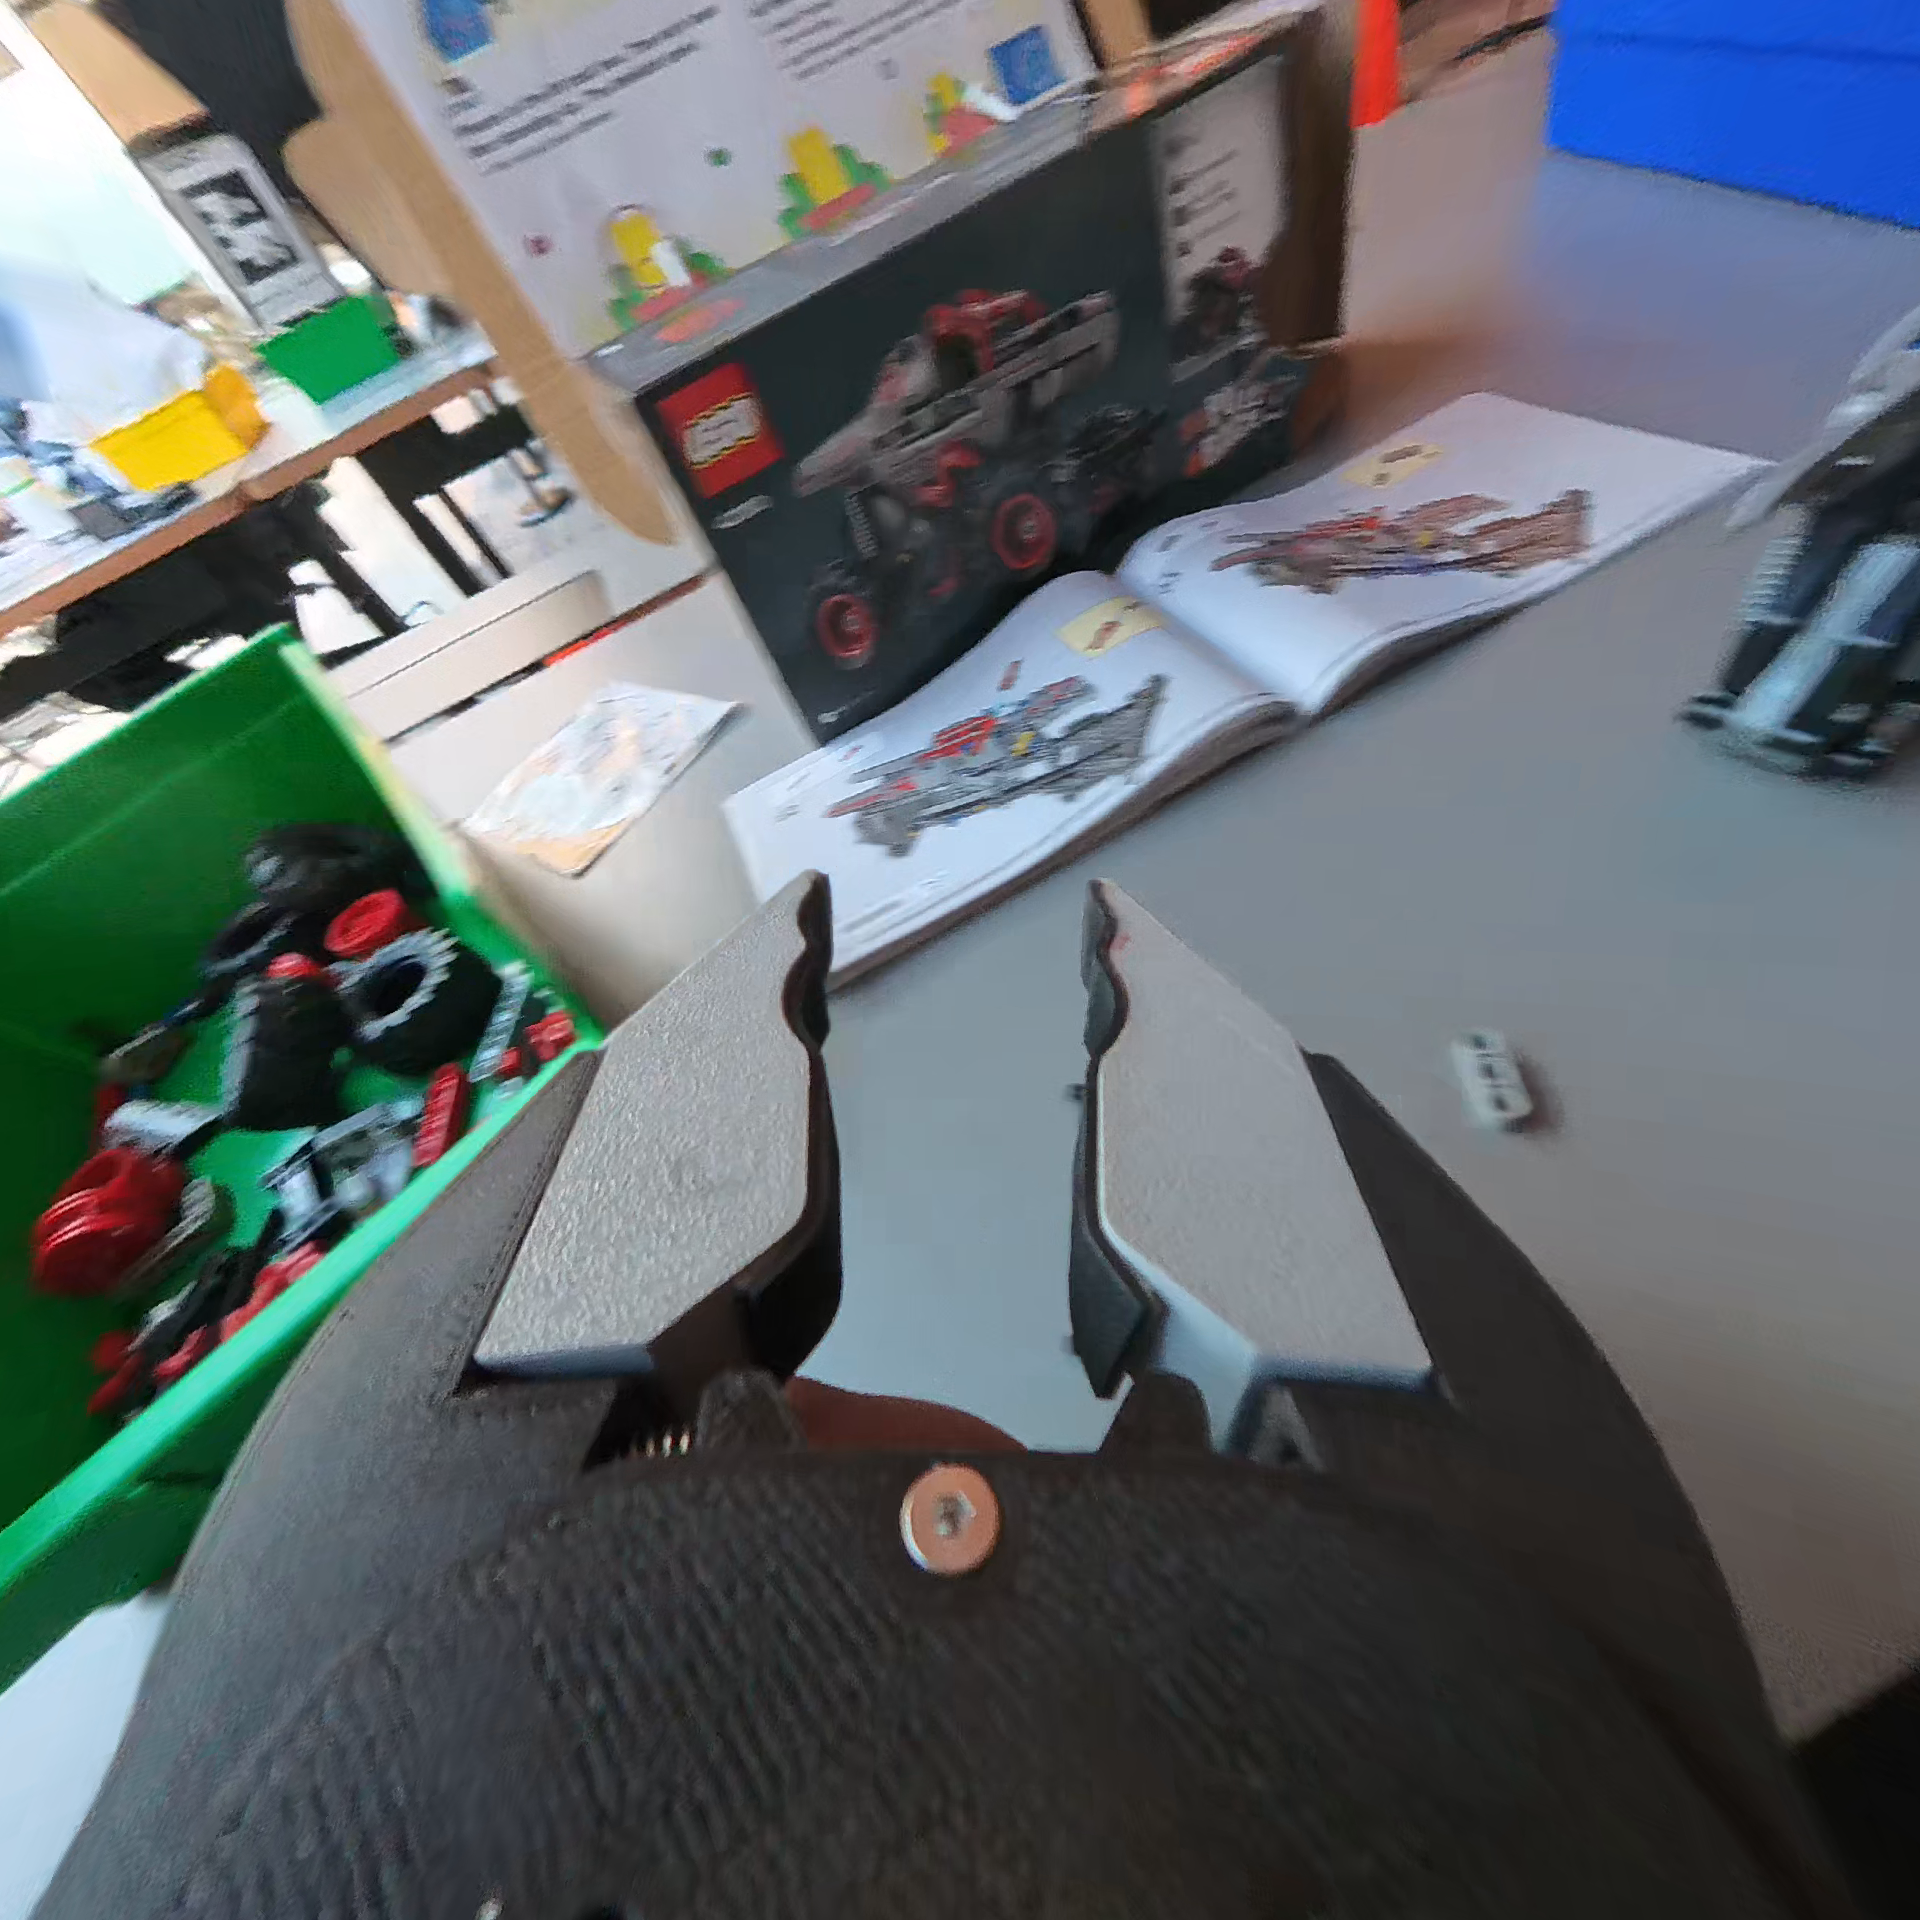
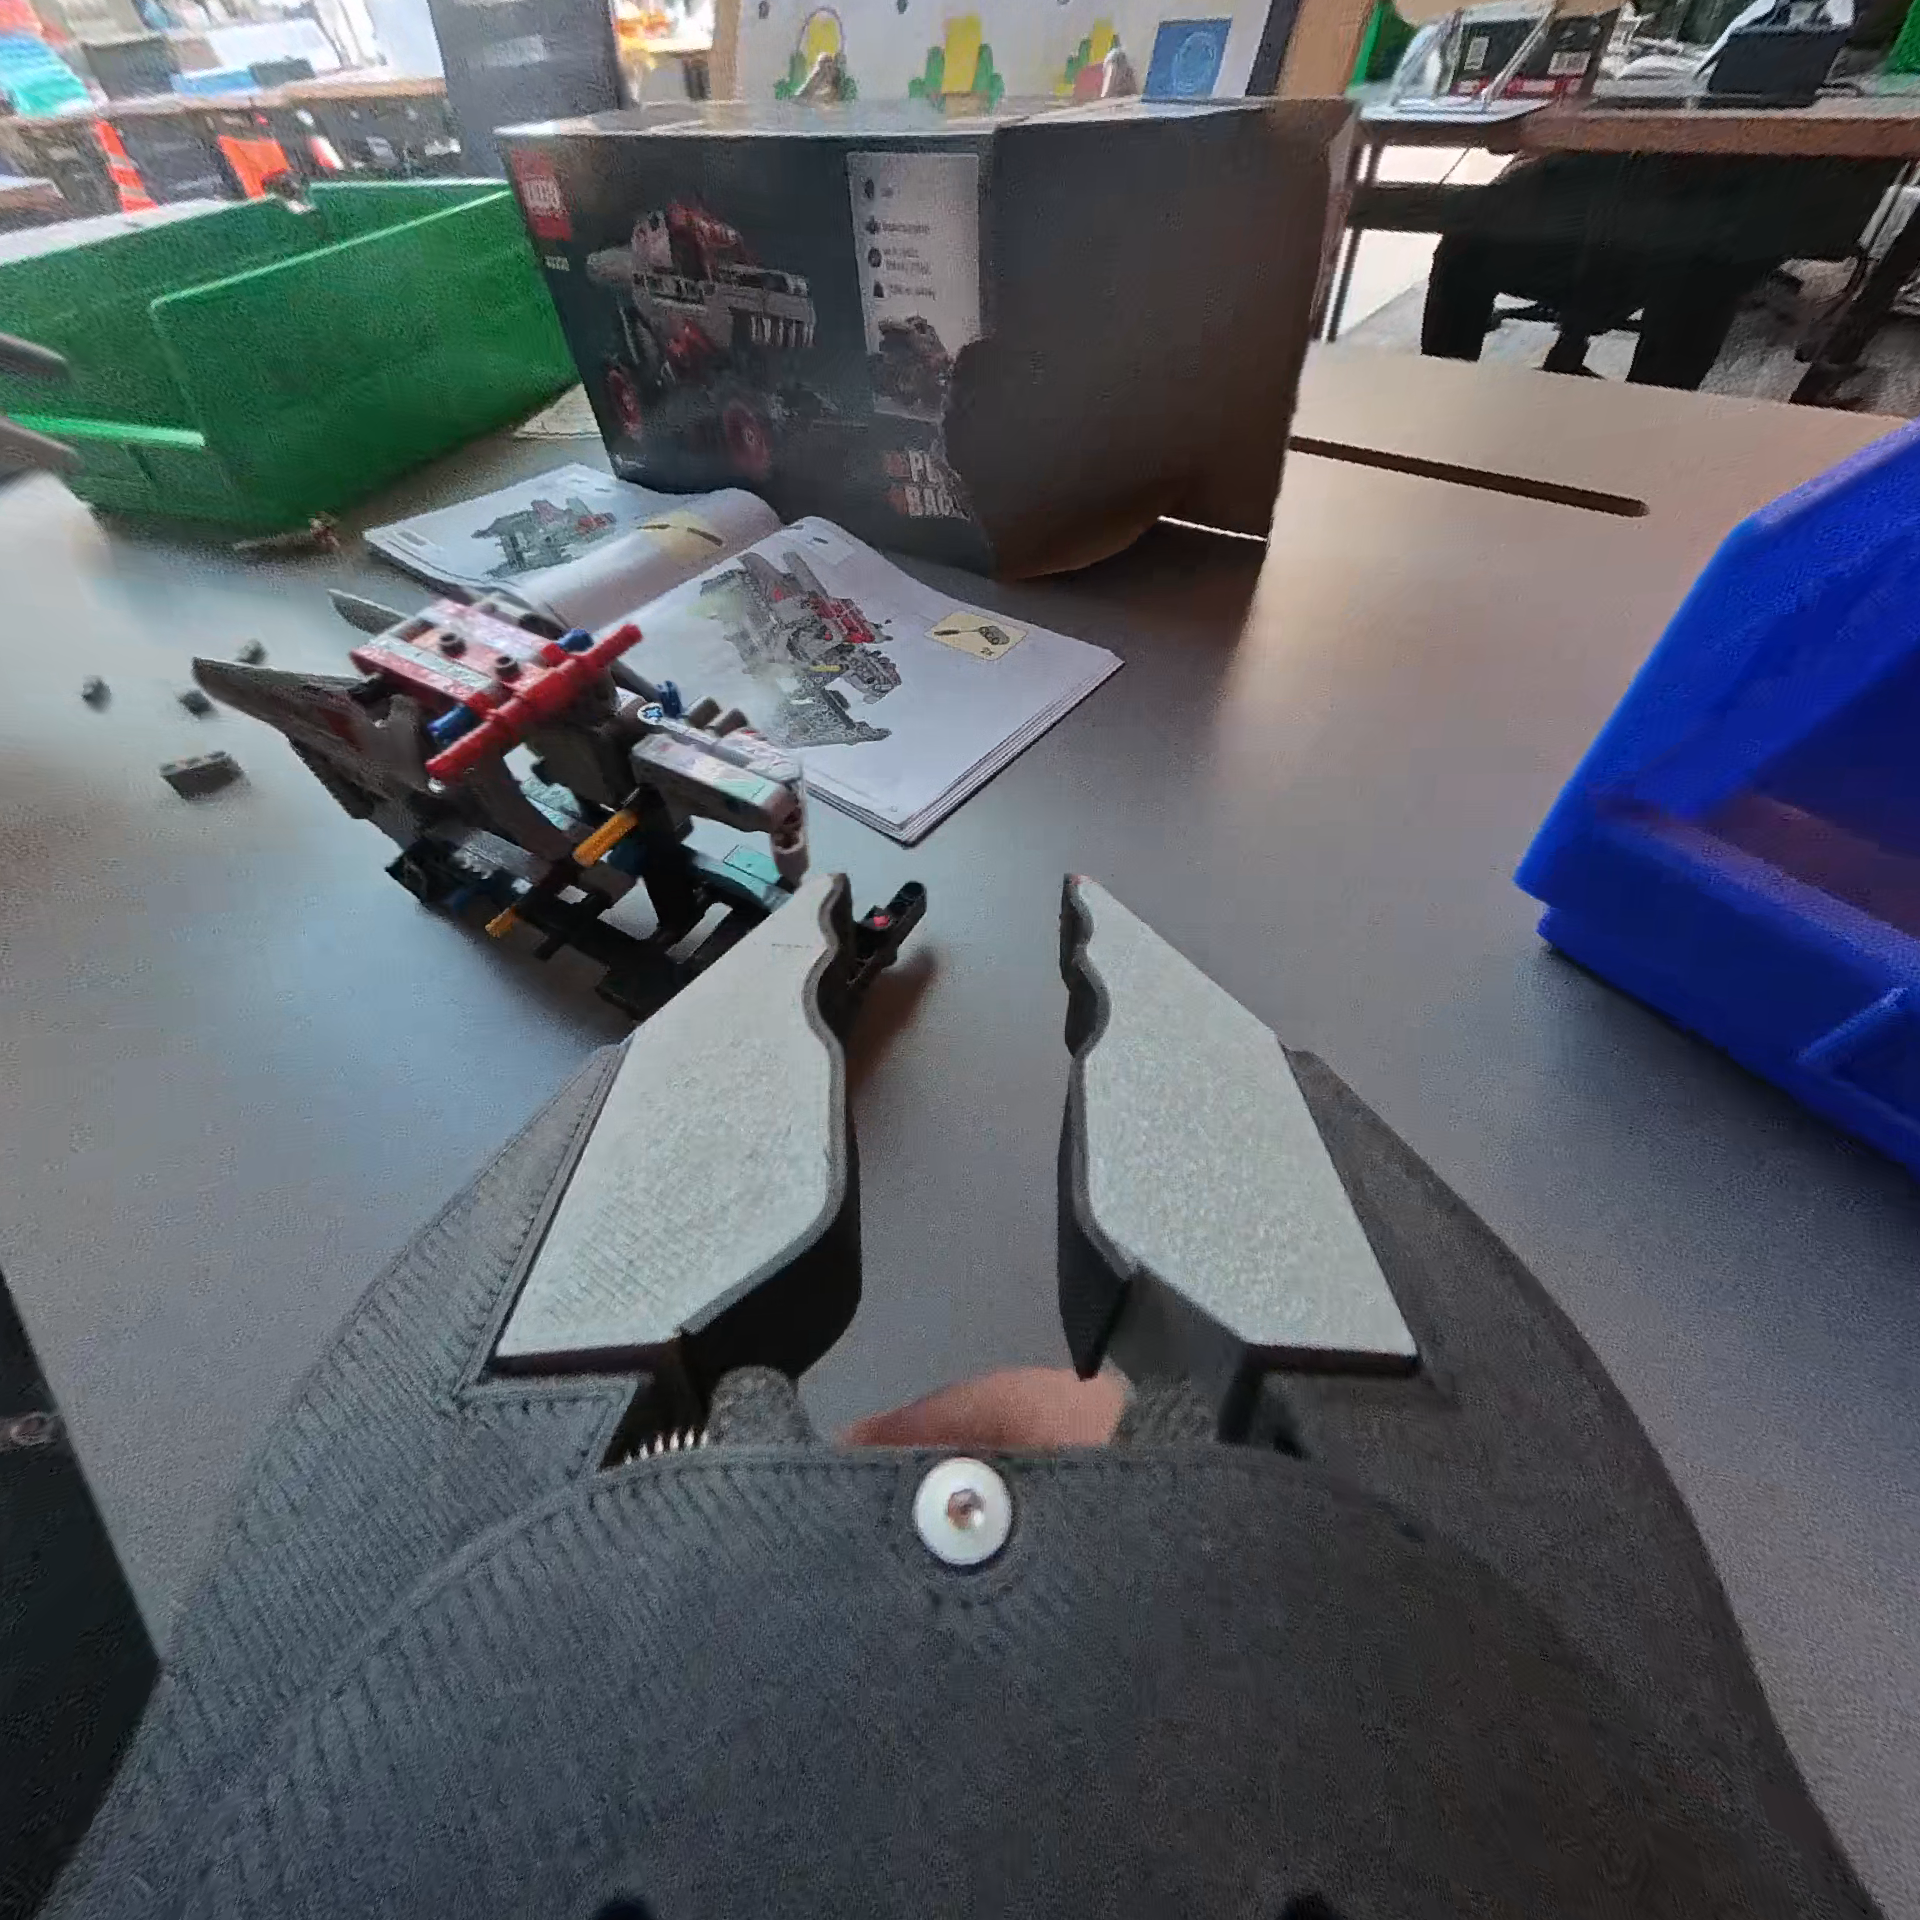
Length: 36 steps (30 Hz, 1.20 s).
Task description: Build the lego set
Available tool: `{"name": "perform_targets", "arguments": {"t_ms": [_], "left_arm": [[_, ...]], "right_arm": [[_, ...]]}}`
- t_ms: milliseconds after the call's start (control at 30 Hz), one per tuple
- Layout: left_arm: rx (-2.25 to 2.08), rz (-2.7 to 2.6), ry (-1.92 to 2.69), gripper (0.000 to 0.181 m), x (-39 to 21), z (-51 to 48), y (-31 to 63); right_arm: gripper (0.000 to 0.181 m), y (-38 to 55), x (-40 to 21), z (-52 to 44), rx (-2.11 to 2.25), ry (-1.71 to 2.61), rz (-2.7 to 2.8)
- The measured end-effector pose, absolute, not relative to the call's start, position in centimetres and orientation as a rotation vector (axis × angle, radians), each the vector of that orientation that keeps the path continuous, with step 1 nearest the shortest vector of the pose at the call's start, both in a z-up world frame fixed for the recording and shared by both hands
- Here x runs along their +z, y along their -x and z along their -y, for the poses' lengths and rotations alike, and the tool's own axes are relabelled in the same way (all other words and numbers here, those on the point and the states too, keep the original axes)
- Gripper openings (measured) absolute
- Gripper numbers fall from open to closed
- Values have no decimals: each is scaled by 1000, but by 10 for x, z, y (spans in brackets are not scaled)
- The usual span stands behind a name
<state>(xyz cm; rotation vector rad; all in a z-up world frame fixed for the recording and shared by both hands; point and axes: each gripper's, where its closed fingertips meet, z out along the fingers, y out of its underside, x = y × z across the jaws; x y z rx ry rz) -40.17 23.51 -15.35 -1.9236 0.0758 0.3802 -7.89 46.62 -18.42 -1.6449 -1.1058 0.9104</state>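
Both grippers hang empty, jaws apart, the right gripper (image 2: 951,914) just beside the half-built truck (image 2: 540,769) ahead-left, so best ease the left gripper (image 1: 956,925) (parts bin (image 1: 343,748) at its left) toward one loose piece.

The right gripper (image 2: 951,914) hovers low over the dark table (image 2: 1351,831), jaws apart with nothing between them. A small black connector piece (image 2: 883,930) lies just beyond its left fingertip. To the left stands the partly built model (image 2: 540,769), red cross-axle on top. Behind it lie the open instruction booklet (image 2: 831,665) and the set's box (image 2: 831,312). A green bin (image 2: 312,343) sits far left, a blue bin (image 2: 1766,779) right.
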Motion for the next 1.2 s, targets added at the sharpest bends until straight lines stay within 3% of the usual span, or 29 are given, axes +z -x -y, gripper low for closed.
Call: {"name": "perform_targets", "arguments": {"t_ms": [333,1200], "left_arm": [[329,-17,1692,41,-149,-245,477],[184,-66,1567,26,-135,-233,453]], "right_arm": [[38,72,-180,-490,987,1669,1017],[37,69,-173,-488,862,1592,998]]}}
